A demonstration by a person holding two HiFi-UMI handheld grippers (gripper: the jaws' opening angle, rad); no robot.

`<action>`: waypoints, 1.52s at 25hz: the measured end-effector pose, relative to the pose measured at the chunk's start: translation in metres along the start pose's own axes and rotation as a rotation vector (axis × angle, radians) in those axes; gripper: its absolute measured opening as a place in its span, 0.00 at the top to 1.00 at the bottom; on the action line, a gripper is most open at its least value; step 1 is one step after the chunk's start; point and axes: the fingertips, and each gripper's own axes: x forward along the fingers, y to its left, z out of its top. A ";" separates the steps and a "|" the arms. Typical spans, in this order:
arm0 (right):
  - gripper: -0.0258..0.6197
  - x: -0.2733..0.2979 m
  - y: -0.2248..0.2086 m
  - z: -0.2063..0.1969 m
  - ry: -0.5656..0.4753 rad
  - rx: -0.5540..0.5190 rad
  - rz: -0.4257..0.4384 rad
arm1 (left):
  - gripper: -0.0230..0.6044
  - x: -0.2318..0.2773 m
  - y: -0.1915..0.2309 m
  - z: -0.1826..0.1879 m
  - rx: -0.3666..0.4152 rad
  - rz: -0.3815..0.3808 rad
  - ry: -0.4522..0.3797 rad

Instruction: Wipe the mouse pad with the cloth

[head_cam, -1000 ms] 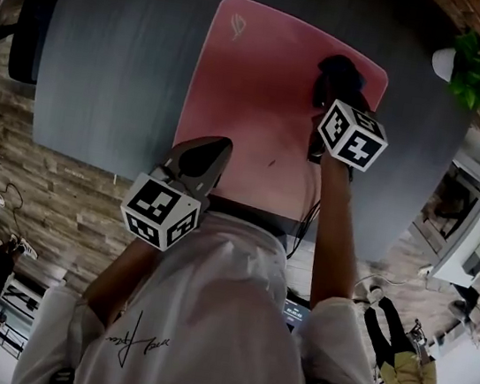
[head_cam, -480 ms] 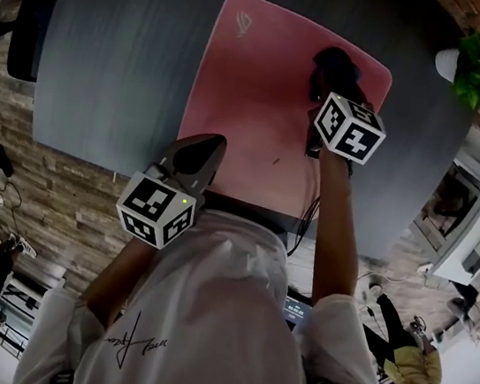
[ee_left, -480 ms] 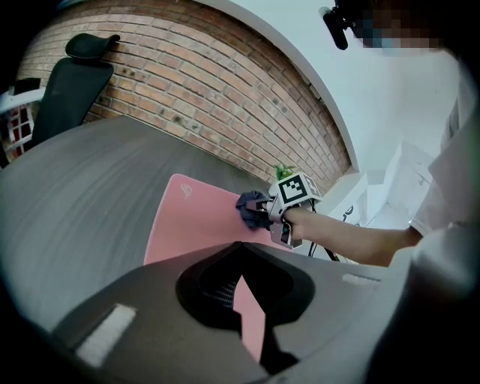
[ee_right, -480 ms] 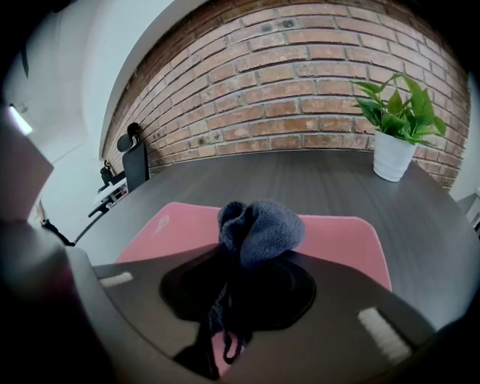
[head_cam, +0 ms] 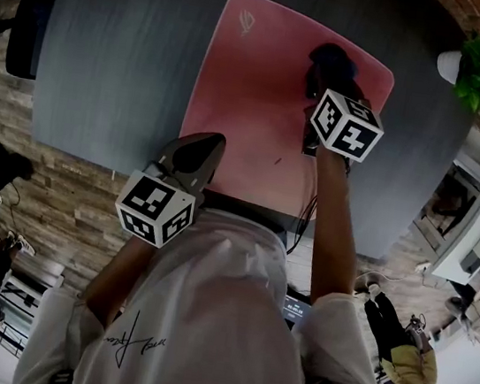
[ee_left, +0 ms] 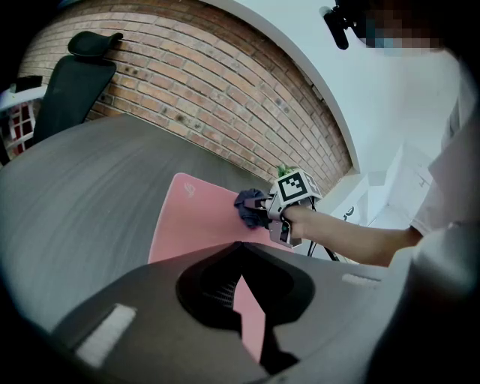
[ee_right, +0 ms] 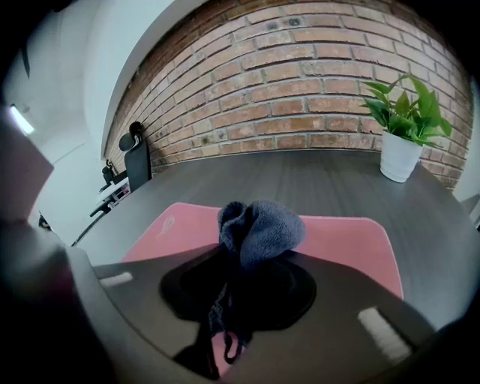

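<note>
A pink mouse pad (head_cam: 258,100) lies on the dark grey table (head_cam: 125,62). My right gripper (head_cam: 325,79) is shut on a dark blue cloth (head_cam: 333,63) and holds it down on the pad's far right part. In the right gripper view the bunched cloth (ee_right: 260,229) bulges out between the jaws above the pad (ee_right: 346,240). My left gripper (head_cam: 209,145) is shut on nothing, its tips over the pad's near edge. In the left gripper view the pad (ee_left: 196,217), the cloth (ee_left: 249,207) and the right gripper's marker cube (ee_left: 294,187) show ahead.
A potted green plant (ee_right: 405,127) in a white pot stands at the table's far right by the brick wall. A black office chair (ee_right: 137,161) stands at the far left. Cables (head_cam: 306,219) hang off the table's near edge.
My right gripper has slid the cloth a little to the left and farther away across the pad. The left gripper has stayed nearly in place.
</note>
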 end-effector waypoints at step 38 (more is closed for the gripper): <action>0.83 0.018 0.053 0.001 -0.004 -0.036 0.038 | 0.95 -0.006 0.022 -0.003 -0.035 0.028 -0.009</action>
